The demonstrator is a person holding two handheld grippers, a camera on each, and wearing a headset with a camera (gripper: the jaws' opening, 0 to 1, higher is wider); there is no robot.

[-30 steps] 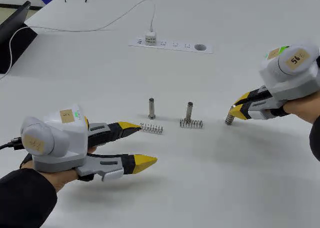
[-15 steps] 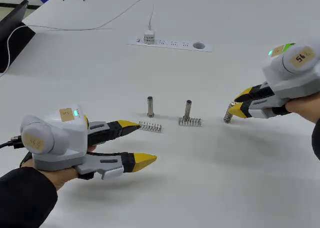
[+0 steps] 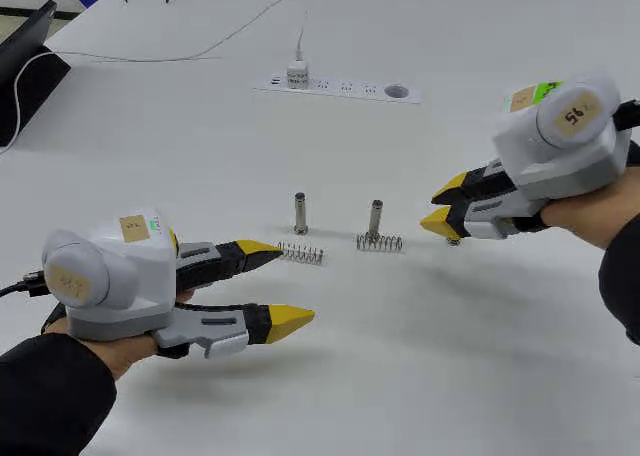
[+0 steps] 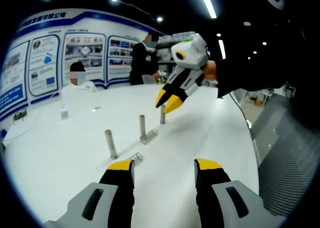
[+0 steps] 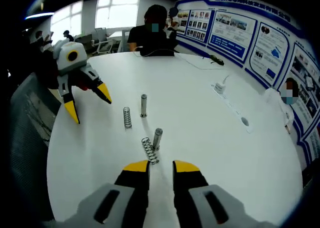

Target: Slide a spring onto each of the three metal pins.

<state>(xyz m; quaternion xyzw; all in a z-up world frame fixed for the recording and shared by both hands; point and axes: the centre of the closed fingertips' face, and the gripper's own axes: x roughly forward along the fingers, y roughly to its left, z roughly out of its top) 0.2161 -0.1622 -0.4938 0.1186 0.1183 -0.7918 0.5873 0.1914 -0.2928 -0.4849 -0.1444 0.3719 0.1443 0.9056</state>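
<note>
While both grippers hang over it, tabletop (image 3: 200, 156): white and wide, carrying every part of the job.
Left gripper (image 3: 290, 284): low over the tabletop, jaws wide apart with nothing between them.
Right gripper (image 3: 437, 208): a little higher, yellow tips pointing toward the left gripper's side, jaws slightly apart and gripping nothing.
Power strip (image 3: 335, 86): white, flat, well beyond both pairs of jaws, with a white plug and cable at one end.
First pin (image 3: 300, 214): upright and bare, a little ahead of the left jaws' farther tip.
Second pin (image 3: 375, 218): upright and bare, between the two pairs of jaws, nearer the right pair.
Third pin (image 4: 162, 115): upright, just beneath the right jaws' tips. In the head view the lower jaw hides most of it. Coils seem to wrap it, but it is too small to be sure.
First spring (image 3: 301, 253): lying flat just off the tip of the left jaws' farther finger, near the first pin's foot but apart from it.
Second spring (image 3: 380, 242): lying flat just beside the second pin's foot, straight ahead of the right jaws in the right gripper view.
</note>
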